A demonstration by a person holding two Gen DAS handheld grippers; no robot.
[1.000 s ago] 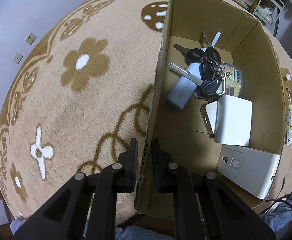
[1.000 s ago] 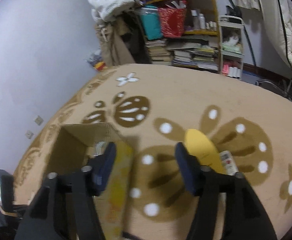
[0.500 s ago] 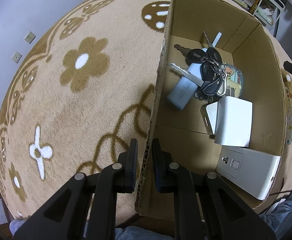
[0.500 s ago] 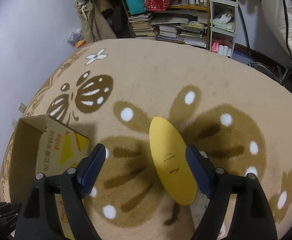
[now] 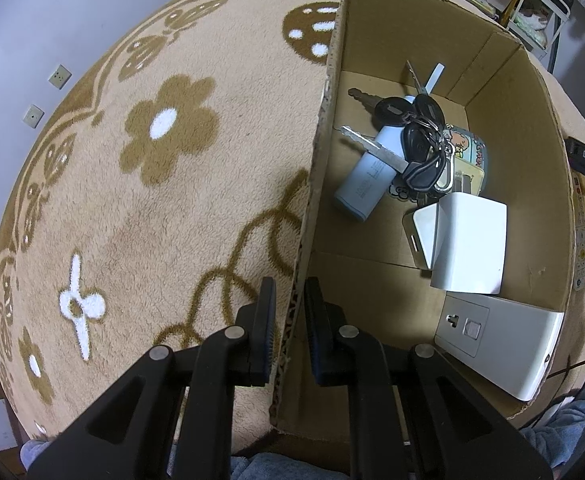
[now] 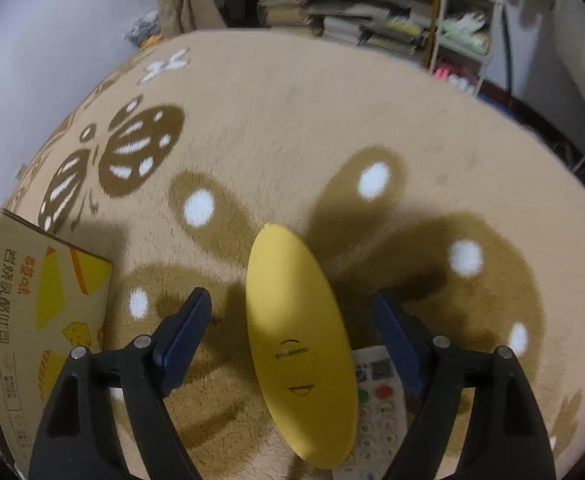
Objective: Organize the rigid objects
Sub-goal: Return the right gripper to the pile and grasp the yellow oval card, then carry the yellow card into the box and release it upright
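left gripper [image 5: 290,312]: fingers either side of the near wall of the cardboard box [image 5: 532,128], nipping its edge.
right gripper [image 6: 292,328]: fingers wide apart, holding nothing, straddling the yellow oval case [image 6: 296,344].
yellow oval case: on the rug [image 6: 292,120], overlapping a white remote [image 6: 376,392].
box contents: keys [image 5: 416,140], blue power bank [image 5: 368,180], white charger [image 5: 468,248], wall socket plate [image 5: 496,340].

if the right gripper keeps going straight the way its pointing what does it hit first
Probably the yellow oval object lying on the carpet, between the open jaws of the right gripper; depth is hard to judge.
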